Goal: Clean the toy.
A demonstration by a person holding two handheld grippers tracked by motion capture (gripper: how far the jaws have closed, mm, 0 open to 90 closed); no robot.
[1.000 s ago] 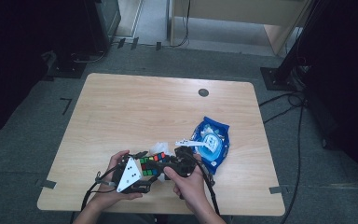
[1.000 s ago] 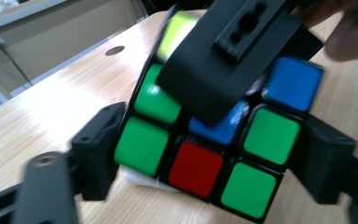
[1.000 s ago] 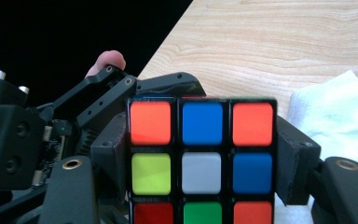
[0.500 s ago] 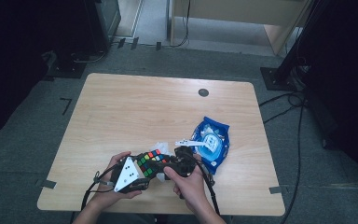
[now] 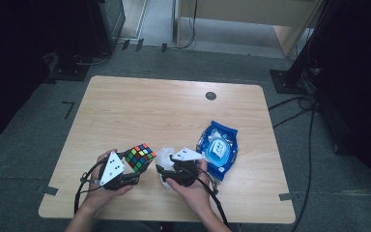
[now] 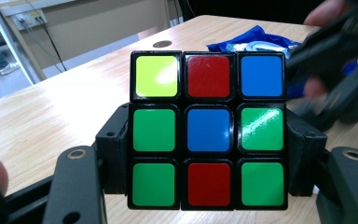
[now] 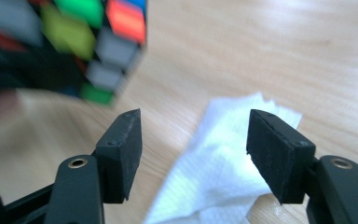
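Note:
A scrambled puzzle cube (image 5: 140, 156) (image 6: 208, 128) is clamped between the jaws of my left gripper (image 5: 134, 169) (image 6: 208, 154) and held just above the table near its front edge. In the right gripper view the cube (image 7: 74, 42) shows blurred at the upper left. My right gripper (image 5: 162, 171) (image 7: 193, 149) stands open just right of the cube, with nothing between its jaws. Beneath it on the table lies a crumpled white wipe (image 5: 164, 155) (image 7: 219, 163).
A blue pack of wet wipes (image 5: 218, 150) (image 6: 256, 39) lies on the wooden table (image 5: 174, 111) just right of the right hand. A dark round cable hole (image 5: 211, 95) sits near the far edge. Cables trail on the floor at the right.
The left gripper has carried the cube to the left, away from the right gripper. The right gripper now stands apart from the cube, over the white wipe.

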